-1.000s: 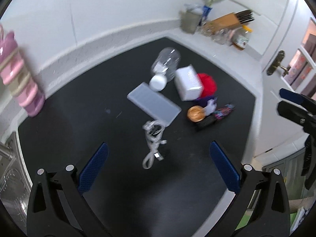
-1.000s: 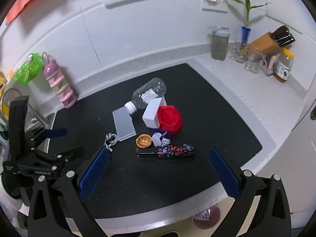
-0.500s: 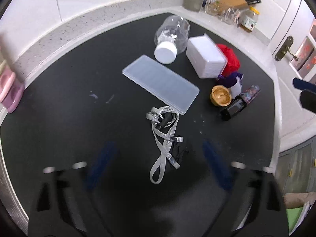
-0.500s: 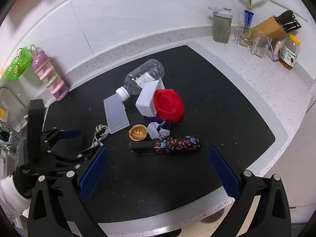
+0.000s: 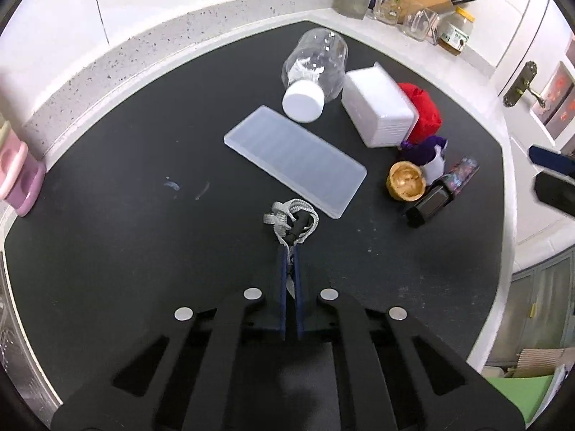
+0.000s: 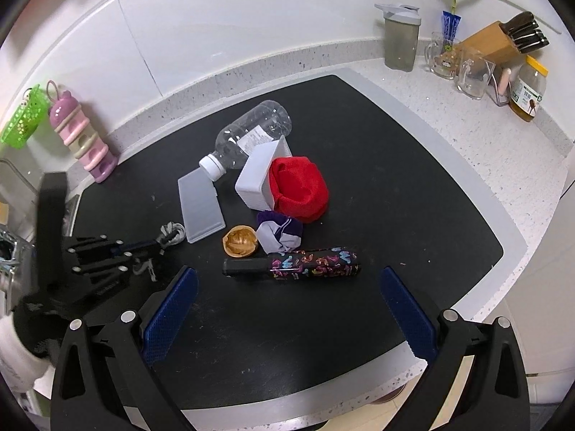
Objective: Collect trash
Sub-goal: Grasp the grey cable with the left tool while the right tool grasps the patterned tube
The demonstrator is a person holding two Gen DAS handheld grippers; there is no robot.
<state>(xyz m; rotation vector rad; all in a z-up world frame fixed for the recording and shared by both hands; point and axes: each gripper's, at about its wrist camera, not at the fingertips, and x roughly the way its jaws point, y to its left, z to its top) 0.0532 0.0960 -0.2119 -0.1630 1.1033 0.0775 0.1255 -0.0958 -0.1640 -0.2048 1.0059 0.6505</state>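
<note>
**Op A:** I'm clamping the left gripper (image 5: 290,249) on the grey lanyard strap (image 5: 293,215). Its jaws have just been closing, and the strap's near end is running between the blue pads, with the bunched loop and black clip sticking out just beyond the tips. It is still lying on the black mat (image 5: 107,233), near the middle, just this side of the frosted plastic lid (image 5: 294,160).

**Op B:** So how far along are we judging this?

**Op A:** Barely started, I'd say. This is the first pick; nothing looks collected yet. I'm still seeing the clear plastic bottle (image 6: 251,136) on its side at the far end, the white plastic container (image 6: 257,174) leaning against the red cloth (image 6: 298,188), the purple-and-white sock (image 6: 280,233), the walnut shell half (image 6: 240,240) and the folded patterned umbrella (image 6: 294,264) nearest me. I'm not seeing a bin in either view.

**Op B:** And your right?

**Op A:** I'm holding the right gripper (image 6: 287,305) wide apart and empty, hovering over the near edge of the mat, just short of the umbrella.

**Op B:** Any writing?

**Op A:** The bottle is carrying a white printed label, too small to read. The jar (image 6: 528,95) at the far right has a label with a figure on it, also illegible.
</note>
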